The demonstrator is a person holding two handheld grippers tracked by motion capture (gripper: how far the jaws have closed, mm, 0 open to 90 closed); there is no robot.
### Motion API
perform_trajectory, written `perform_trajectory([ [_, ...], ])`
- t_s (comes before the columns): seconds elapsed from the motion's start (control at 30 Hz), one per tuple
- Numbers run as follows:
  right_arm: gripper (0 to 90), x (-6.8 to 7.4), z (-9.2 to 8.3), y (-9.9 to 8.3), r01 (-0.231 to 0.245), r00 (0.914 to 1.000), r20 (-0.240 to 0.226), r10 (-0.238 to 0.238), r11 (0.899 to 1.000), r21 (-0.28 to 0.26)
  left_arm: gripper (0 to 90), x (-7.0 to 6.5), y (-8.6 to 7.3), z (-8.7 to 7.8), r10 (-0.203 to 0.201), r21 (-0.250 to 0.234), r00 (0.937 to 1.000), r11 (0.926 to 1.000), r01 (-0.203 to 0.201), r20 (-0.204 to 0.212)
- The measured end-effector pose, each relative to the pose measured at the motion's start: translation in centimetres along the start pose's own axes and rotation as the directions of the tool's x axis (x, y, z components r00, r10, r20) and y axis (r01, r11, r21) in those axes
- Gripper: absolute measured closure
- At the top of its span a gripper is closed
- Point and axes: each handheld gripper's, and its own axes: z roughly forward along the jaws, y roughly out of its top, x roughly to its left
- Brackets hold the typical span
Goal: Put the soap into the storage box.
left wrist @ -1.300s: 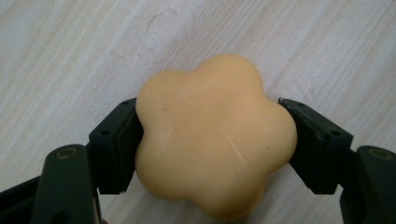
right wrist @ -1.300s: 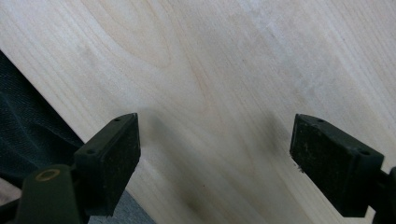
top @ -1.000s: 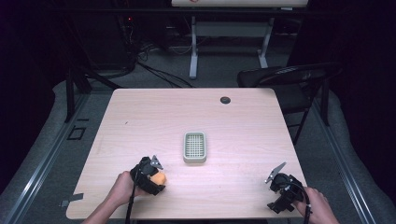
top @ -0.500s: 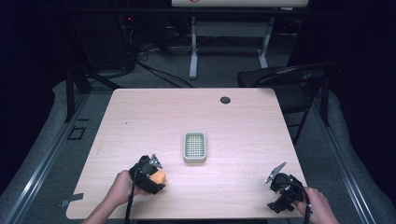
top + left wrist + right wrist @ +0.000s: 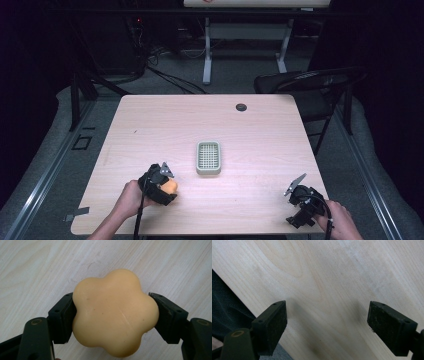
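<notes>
While the left gripper (image 5: 113, 315) clamps it from two opposite sides, the flower-shaped yellow soap (image 5: 115, 315) sits between the black pads (image 5: 66, 315), its lobed rim pressed against both and its smooth face turned toward the left gripper view's camera. From the high view the same soap (image 5: 171, 187) shows as a small orange-yellow patch at the tip of the left gripper (image 5: 160, 183), close above the pale wooden surface (image 5: 150, 130) near its front left part; whether it touches the wood cannot be told. A hand (image 5: 129, 199) holds this gripper from below. Just to the right and slightly farther from the person lies the one container, a small grey-green rectangular dish (image 5: 208, 157) with a gridded floor; nothing lies in it, and it stands apart from the soap, near the middle of the surface. Farther back, a small dark round disc (image 5: 241, 107) is set into the surface. At the front right corner, well apart from soap and dish, the right gripper (image 5: 300, 197) rests in the other hand (image 5: 340, 220); its jaws stand wide apart with bare wood (image 5: 324, 290) between them, gripping nothing.
</notes>
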Motion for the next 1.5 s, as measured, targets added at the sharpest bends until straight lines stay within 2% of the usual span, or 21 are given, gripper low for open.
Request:
perform_trajectory([
  [0.37,15.8,0.0,0.1,-0.1,-0.004,1.0000,-0.002,0.004,1.000,0.001,27.4,0.1,1.6,0.4,0.013,0.001,0.9999,0.9999,-0.013,0.003],
  [0.53,15.8,0.0,0.1,-0.1,-0.001,1.0000,-0.003,0.001,1.000,0.001,27.4,0.3,2.1,0.4,0.043,0.016,0.9991,0.9989,-0.043,0.002],
  [0.6,15.8,0.0,0.1,-0.1,0.003,1.0000,-0.002,-0.003,1.000,0.006,27.4,0.4,2.4,0.3,0.034,0.005,0.9994,0.9994,-0.034,0.004],
  [0.87,15.8,0.0,0.0,-0.1,0.001,1.0000,0.006,-0.001,1.000,0.003,27.4,0.5,2.9,0.0,0.039,-0.002,0.9992,0.9992,-0.039,0.004],
  [1.03,15.9,0.0,0.0,-0.1,-0.006,1.0000,-0.004,0.006,1.000,0.003,27.4,0.5,3.4,-0.1,0.049,-0.008,0.9988,0.9987,-0.049,0.003],
  [1.07,15.9,-0.1,0.0,-0.1,0.006,1.0000,0.002,-0.006,1.000,0.015,27.4,0.5,3.6,-0.2,0.055,-0.005,0.9984,0.9985,-0.055,0.005],
  [1.1,15.8,0.0,0.1,-0.2,-0.013,0.9999,-0.002,0.013,1.000,-0.008,27.4,0.5,3.7,-0.1,0.054,-0.011,0.9985,0.9985,-0.054,0.002],
  [1.2,15.8,0.0,-0.1,-0.1,0.003,0.9999,0.013,-0.003,1.000,0.012,27.3,0.5,4.1,-0.1,0.057,-0.017,0.9982,0.9982,-0.057,0.019],
  [1.27,15.8,0.0,0.1,-0.2,-0.013,0.9999,-0.005,0.013,1.000,-0.011,27.3,0.4,4.6,0.0,0.067,-0.013,0.9975,0.9977,-0.067,0.020],
  [1.33,15.8,0.0,0.1,-0.2,-0.015,0.9999,-0.004,0.015,1.000,-0.013,27.3,0.4,4.7,0.0,0.070,-0.017,0.9974,0.9974,-0.070,0.018],
  [1.4,15.8,0.0,-0.1,-0.1,0.000,0.9999,0.013,0.000,1.000,0.012,27.4,0.5,5.1,0.0,0.076,-0.014,0.9968,0.9970,-0.075,0.024],
  [1.5,15.8,-0.1,-0.1,-0.2,-0.004,0.9999,0.010,0.004,1.000,0.007,27.4,0.4,5.5,0.0,0.080,-0.018,0.9965,0.9967,-0.080,0.022],
])
